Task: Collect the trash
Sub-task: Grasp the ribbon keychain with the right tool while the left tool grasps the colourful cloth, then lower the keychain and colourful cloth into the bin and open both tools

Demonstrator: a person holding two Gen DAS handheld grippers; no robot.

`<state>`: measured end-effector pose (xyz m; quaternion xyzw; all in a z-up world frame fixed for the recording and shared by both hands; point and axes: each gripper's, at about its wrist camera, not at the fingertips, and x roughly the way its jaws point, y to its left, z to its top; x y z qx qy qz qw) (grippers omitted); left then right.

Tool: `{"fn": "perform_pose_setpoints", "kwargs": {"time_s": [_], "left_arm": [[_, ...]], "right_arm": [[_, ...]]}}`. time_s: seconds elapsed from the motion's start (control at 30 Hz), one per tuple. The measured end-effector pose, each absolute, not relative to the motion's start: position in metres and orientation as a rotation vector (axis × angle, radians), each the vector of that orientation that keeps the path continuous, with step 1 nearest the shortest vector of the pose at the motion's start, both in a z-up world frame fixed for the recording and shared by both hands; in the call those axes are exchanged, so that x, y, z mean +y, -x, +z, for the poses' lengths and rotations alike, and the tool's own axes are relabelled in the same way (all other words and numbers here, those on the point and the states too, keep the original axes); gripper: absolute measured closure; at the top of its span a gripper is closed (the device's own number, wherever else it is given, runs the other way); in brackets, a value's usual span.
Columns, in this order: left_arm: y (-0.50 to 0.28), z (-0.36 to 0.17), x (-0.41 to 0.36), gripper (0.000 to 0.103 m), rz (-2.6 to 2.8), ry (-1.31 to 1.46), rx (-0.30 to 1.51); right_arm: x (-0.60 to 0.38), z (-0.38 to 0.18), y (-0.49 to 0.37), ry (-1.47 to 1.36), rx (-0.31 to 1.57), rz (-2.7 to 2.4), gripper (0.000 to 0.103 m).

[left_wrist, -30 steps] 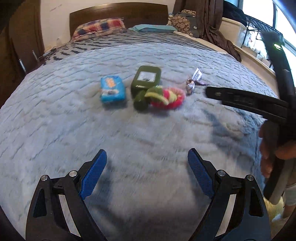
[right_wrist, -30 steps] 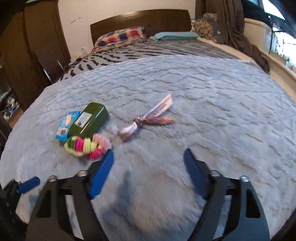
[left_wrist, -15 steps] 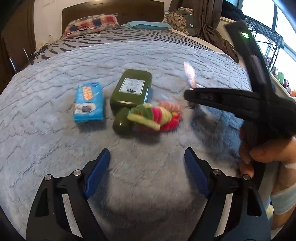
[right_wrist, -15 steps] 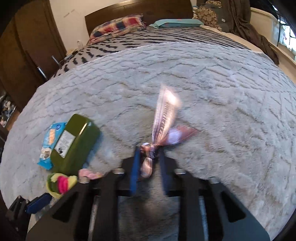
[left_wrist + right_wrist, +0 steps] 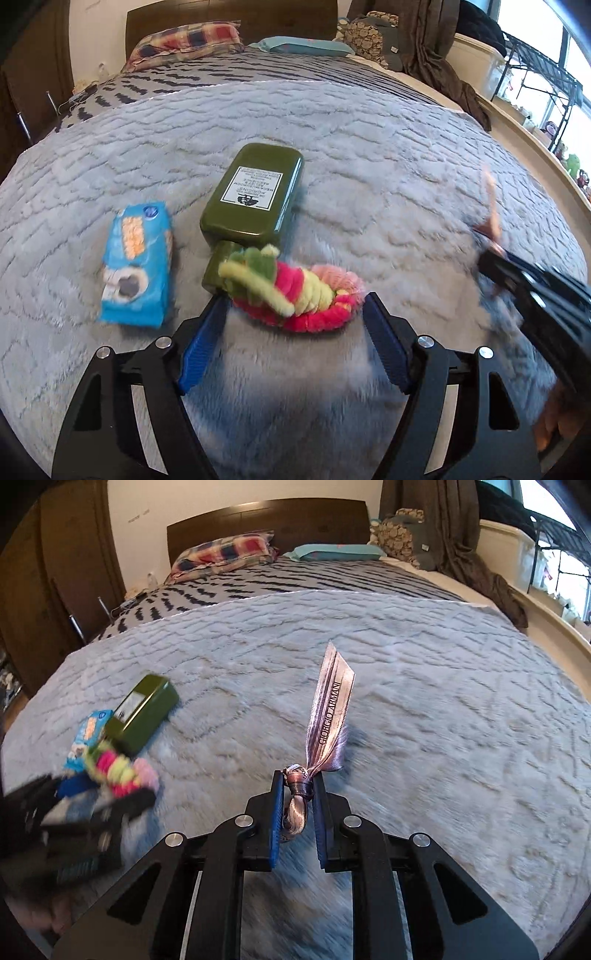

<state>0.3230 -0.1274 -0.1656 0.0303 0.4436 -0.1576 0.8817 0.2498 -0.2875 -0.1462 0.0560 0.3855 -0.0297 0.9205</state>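
My right gripper (image 5: 298, 781) is shut on a knotted pink ribbon (image 5: 327, 716) and holds it above the grey blanket; the ribbon's tail stands upright. In the left wrist view the right gripper (image 5: 491, 258) shows blurred at the right. My left gripper (image 5: 293, 306) is open, its blue pads on either side of a pink and yellow-green fuzzy ring (image 5: 295, 291). A blue snack packet (image 5: 136, 254) lies to the ring's left. A dark green bottle (image 5: 255, 195) lies just behind the ring.
The grey textured blanket (image 5: 424, 701) covers the bed. Pillows (image 5: 225, 552) and a wooden headboard (image 5: 266, 515) are at the far end. A dark wardrobe (image 5: 55, 572) stands at left; a window ledge and dark curtain (image 5: 461, 535) are at right.
My right gripper closed on the ribbon and lifted it off the blanket. My left gripper moved forward until its open pads flank the fuzzy ring.
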Motion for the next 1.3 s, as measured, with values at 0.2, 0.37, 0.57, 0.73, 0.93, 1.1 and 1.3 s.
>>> {"fn": "perform_pose_setpoints", "kwargs": {"time_s": [0.2, 0.37, 0.57, 0.73, 0.93, 1.1, 1.3], "left_arm": [[-0.329, -0.165, -0.138, 0.048, -0.328, -0.090, 0.917], [-0.320, -0.162, -0.141, 0.057, -0.347, -0.108, 0.911], [-0.286, -0.151, -0.137, 0.082, -0.367, -0.134, 0.898], [-0.251, -0.143, -0.129, 0.083, -0.394, -0.148, 0.878], [-0.192, -0.126, -0.118, 0.083, -0.426, -0.165, 0.824], [-0.126, -0.109, -0.107, 0.083, -0.453, -0.184, 0.761], [-0.067, -0.106, -0.096, 0.083, -0.460, -0.177, 0.731]], "right_arm": [[-0.293, -0.145, -0.229, -0.103, 0.778, -0.064, 0.087], [-0.288, -0.142, -0.212, -0.088, 0.765, -0.056, 0.087], [-0.277, -0.127, -0.178, -0.070, 0.727, -0.031, 0.087], [-0.269, -0.113, -0.148, -0.064, 0.700, -0.015, 0.087], [-0.263, -0.101, -0.105, -0.064, 0.671, 0.011, 0.087], [-0.255, -0.089, -0.056, -0.051, 0.627, 0.033, 0.087], [-0.241, -0.087, -0.006, -0.050, 0.603, 0.067, 0.087]]}}
